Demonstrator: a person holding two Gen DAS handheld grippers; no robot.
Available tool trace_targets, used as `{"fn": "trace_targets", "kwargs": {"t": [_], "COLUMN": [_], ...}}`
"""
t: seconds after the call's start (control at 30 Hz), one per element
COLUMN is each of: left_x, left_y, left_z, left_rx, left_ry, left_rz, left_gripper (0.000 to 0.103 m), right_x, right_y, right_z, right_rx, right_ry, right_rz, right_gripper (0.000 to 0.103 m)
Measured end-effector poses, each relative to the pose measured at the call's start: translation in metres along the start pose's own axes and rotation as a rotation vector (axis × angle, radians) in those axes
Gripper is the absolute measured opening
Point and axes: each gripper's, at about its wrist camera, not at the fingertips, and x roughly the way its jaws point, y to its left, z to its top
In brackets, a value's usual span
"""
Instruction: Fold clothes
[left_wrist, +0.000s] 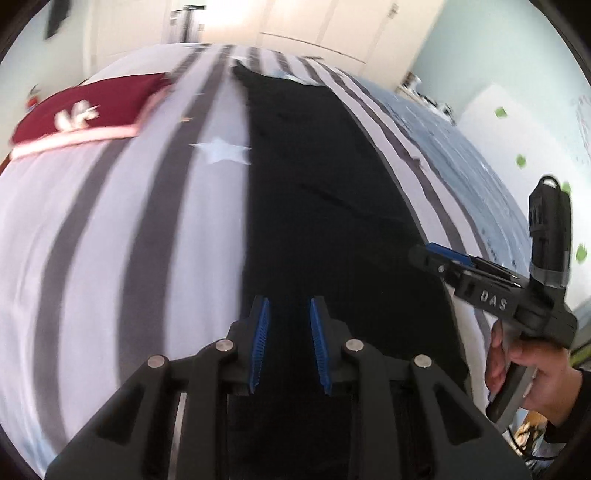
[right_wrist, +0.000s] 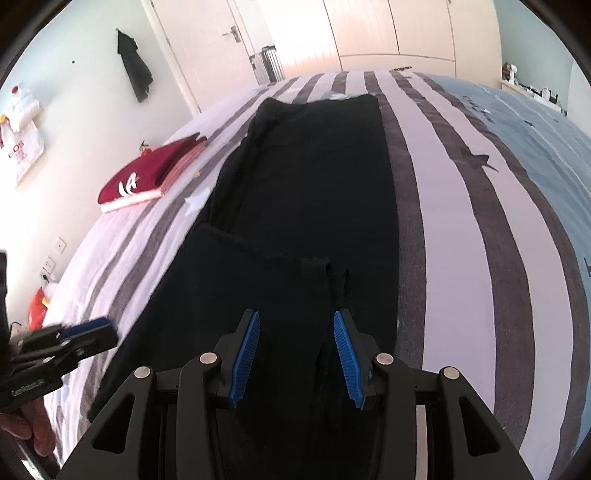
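Black trousers (right_wrist: 314, 192) lie flat under both pairs of parted, empty fingers (left_wrist: 263, 332).

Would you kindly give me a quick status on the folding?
Both grippers open, empty, over the black garment. Garment flat on the striped bed. Red folded stack aside, nothing blocking.

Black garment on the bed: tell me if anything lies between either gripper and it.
Nothing visible does. The black garment lies flat on the striped bedspread, directly under the left gripper and the right gripper, jaws parted and empty. The folded red garment sits off to the side, apart from it.
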Motion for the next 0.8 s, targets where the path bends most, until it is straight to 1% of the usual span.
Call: {"fn": "trace_targets", "kwargs": {"t": [0.03, 0.1, 0.13, 0.2, 0.23, 0.27, 0.33, 0.37, 0.43, 0.5, 0.53, 0.6, 0.7, 0.73, 0.8], "left_x": [0.009, 0.026, 0.026, 0.021, 0.018, 0.015, 0.009, 0.009, 0.016, 0.034, 0.044, 0.065, 0.082, 0.085, 0.092], "left_y": [0.0, 0.005, 0.007, 0.013, 0.015, 0.015, 0.011, 0.008, -0.001, -0.01, -0.013, -0.017, -0.023, -0.024, -0.018], "left_z": [-0.002, -0.012, -0.014, -0.009, -0.005, 0.001, 0.016, 0.027, 0.054, 0.081, 0.091, 0.107, 0.12, 0.122, 0.119], "left_rx": [0.007, 0.04, 0.041, 0.007, -0.016, -0.031, -0.017, -0.008, 0.01, 0.038, 0.047, 0.042, 0.029, 0.03, 0.015], "left_ry": [0.019, 0.056, 0.048, 0.056, 0.065, 0.068, 0.037, 0.018, -0.016, -0.022, -0.016, 0.021, 0.075, 0.086, 0.131], "left_rz": [0.008, 0.057, 0.055, 0.065, 0.064, 0.076, 0.065, 0.033, 0.008, 0.014, 0.017, 0.011, 0.007, 0.018, 0.066], "left_gripper": [0.021, 0.019, 0.017, 0.011, 0.011, 0.011, 0.011, 0.011, 0.011, 0.011, 0.011, 0.011, 0.011, 0.011, 0.011], "right_x": [0.004, 0.018, 0.021, 0.022, 0.021, 0.019, 0.01, 0.006, 0.0, -0.001, -0.001, 0.003, 0.006, 0.007, 0.009], "right_y": [0.001, -0.004, -0.006, -0.007, -0.007, -0.007, -0.014, -0.018, -0.026, -0.033, -0.036, -0.037, -0.036, -0.035, -0.033], "right_z": [-0.001, -0.007, -0.01, -0.011, -0.01, -0.008, -0.004, -0.001, 0.007, 0.015, 0.02, 0.028, 0.037, 0.039, 0.04], "right_rx": [0.0, 0.007, 0.004, -0.002, -0.004, -0.006, 0.01, 0.024, 0.05, 0.067, 0.074, 0.068, 0.052, 0.047, 0.043], "right_ry": [0.01, 0.043, 0.04, 0.038, 0.038, 0.037, 0.014, -0.001, -0.028, -0.04, -0.046, -0.047, -0.047, -0.049, -0.049], "right_rz": [-0.002, -0.013, -0.009, -0.009, -0.013, -0.018, -0.032, -0.036, -0.049, -0.062, -0.068, -0.078, -0.082, -0.081, -0.079], "right_gripper": [0.038, 0.038, 0.038, 0.037, 0.036, 0.036, 0.036, 0.036, 0.036, 0.036, 0.036, 0.036, 0.036, 0.036, 0.037]}}
